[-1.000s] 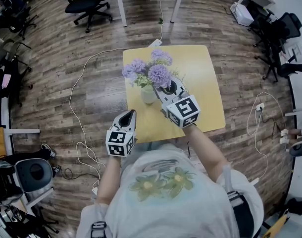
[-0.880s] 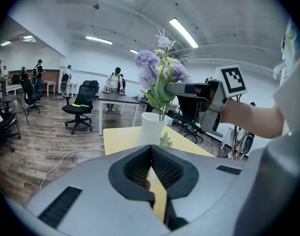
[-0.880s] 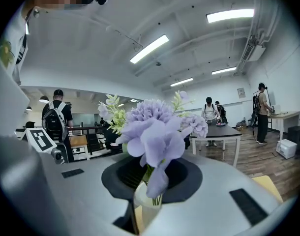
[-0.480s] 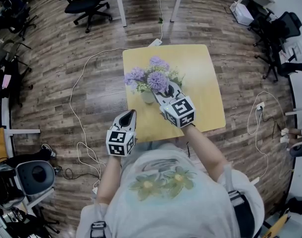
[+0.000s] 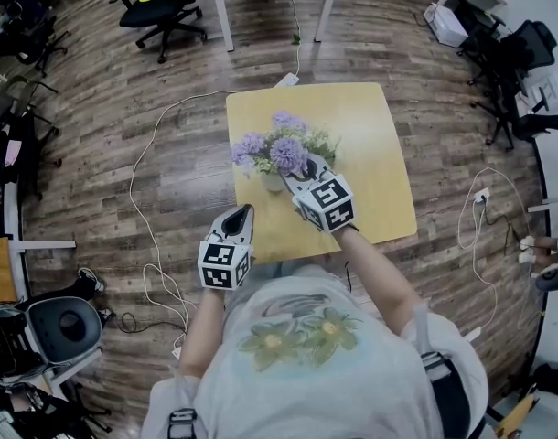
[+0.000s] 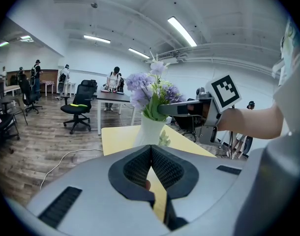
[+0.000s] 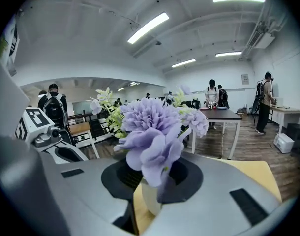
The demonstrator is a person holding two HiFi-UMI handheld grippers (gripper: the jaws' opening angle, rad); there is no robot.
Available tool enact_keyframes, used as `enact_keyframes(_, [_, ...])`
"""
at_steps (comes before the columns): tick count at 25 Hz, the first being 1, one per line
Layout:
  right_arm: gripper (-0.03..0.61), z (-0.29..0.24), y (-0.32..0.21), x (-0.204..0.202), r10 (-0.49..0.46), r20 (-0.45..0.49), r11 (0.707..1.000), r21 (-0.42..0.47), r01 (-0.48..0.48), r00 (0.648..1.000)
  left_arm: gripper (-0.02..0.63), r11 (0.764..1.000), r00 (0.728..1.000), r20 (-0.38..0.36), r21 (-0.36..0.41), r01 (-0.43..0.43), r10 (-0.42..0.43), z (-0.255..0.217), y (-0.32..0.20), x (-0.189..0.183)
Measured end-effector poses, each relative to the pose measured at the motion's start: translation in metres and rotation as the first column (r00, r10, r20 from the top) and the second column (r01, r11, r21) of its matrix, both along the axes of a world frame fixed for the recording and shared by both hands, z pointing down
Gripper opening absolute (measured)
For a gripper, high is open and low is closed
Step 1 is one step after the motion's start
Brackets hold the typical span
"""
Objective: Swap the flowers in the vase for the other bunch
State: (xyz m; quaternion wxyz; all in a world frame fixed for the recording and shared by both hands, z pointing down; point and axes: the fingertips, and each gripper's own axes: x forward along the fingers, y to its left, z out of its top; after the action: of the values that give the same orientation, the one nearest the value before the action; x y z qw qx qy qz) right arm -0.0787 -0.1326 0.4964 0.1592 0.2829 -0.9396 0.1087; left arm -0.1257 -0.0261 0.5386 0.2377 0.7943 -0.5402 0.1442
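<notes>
A small square table with a pale yellow top (image 5: 370, 144) stood on a dark wood-plank floor (image 5: 123, 144), and a slim white ceramic vase (image 5: 273, 182) stood upright on it, near the table's left edge and toward the person's side. A bunch of lilac artificial flowers with green leaves (image 5: 281, 149) rose from the vase, and its green stems ran down into the vase mouth.

The right gripper (image 5: 299, 170) reached in from the person's side with its 2 jaws clenched on the bunch just above the vase mouth. In the right gripper view the lilac blooms (image 7: 150, 132) filled the space over the dark pads, with the white vase (image 7: 149, 198) showing below them. In the left gripper view the same jaws (image 6: 165, 108) met the stems right above the rim of the vase (image 6: 150, 132).

The left gripper (image 5: 242, 214) hung over the table's near edge, apart from the vase and to its left. Its jaws were pressed together at the tips (image 6: 151, 147) and grasped nothing.

A thin white cable (image 5: 146, 199) trailed across the floor to the left of the table, and 1 black office chair with a lime-green strip (image 5: 160, 3) stood well beyond it.
</notes>
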Motion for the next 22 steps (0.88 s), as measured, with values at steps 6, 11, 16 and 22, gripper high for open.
enact_keyframes(6, [0.061,0.014,0.004,0.001,-0.010,-0.035,1.000,-0.016,0.010,0.999,0.018,1.000,1.000,-0.002,-0.001,0.002,-0.002,0.000,-0.001,0.001])
enact_keyframes(11, [0.069,0.020,0.002,0.000,-0.011,-0.060,1.000,-0.013,0.010,0.998,0.018,1.000,1.000,-0.004,-0.001,0.000,0.000,0.003,0.001,0.001])
enact_keyframes(16, [0.111,0.020,0.002,0.002,-0.029,-0.095,0.998,-0.060,0.023,0.995,0.018,1.000,1.000,-0.003,0.001,0.001,-0.001,0.002,0.002,0.004])
enact_keyframes(22, [0.179,0.017,-0.002,0.005,-0.055,-0.141,0.992,-0.124,0.038,0.988,0.018,1.000,1.000,-0.007,0.000,-0.001,0.001,0.001,0.000,0.005])
